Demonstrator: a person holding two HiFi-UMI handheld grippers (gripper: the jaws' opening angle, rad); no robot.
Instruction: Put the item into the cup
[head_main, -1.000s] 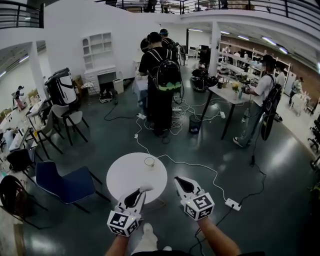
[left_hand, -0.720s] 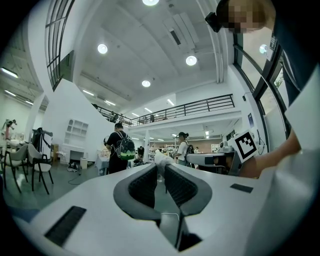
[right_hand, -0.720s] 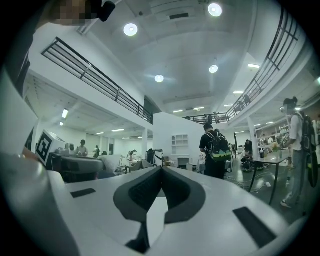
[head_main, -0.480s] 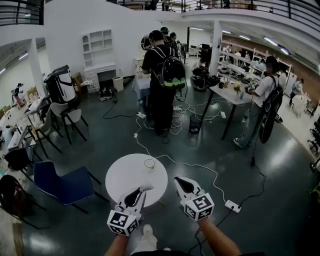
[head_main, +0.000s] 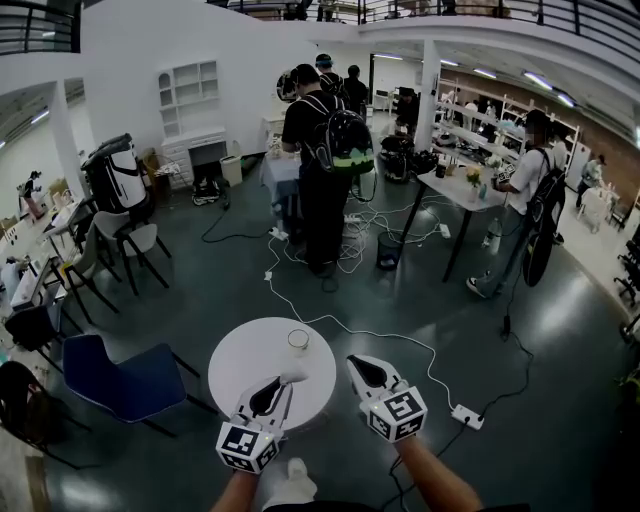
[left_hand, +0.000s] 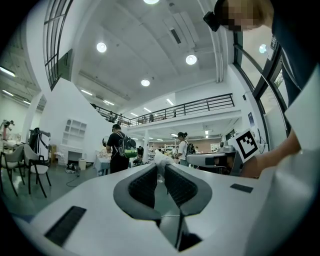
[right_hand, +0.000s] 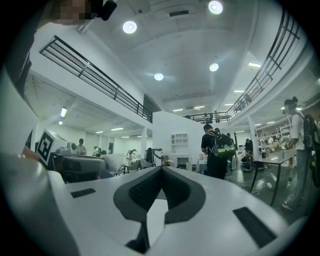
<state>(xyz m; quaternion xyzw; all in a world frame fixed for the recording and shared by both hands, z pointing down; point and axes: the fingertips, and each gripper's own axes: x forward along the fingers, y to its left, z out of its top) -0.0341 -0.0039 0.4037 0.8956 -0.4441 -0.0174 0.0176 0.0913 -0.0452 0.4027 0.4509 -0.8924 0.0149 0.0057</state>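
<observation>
A small clear cup (head_main: 298, 341) stands near the far edge of a round white table (head_main: 250, 365). My left gripper (head_main: 289, 380) hovers over the table's near edge, a little short of the cup, shut on a small white crumpled item (head_main: 293, 377). In the left gripper view that item (left_hand: 162, 159) pokes out between the tips of the left gripper (left_hand: 160, 167). My right gripper (head_main: 353, 362) hangs just off the table's right edge, shut and holding nothing. In the right gripper view the jaws of the right gripper (right_hand: 161, 170) meet, and the cup is out of sight.
A blue chair (head_main: 130, 375) stands left of the table. A white cable runs across the floor to a power strip (head_main: 466, 415) at the right. A person with a backpack (head_main: 325, 160) stands beyond, and another by a work table (head_main: 460, 190). More chairs (head_main: 130, 240) stand far left.
The table and cup sit slightly lower and further left in the head view. Both grippers hold the same pose, and the left one still grips the white item.
</observation>
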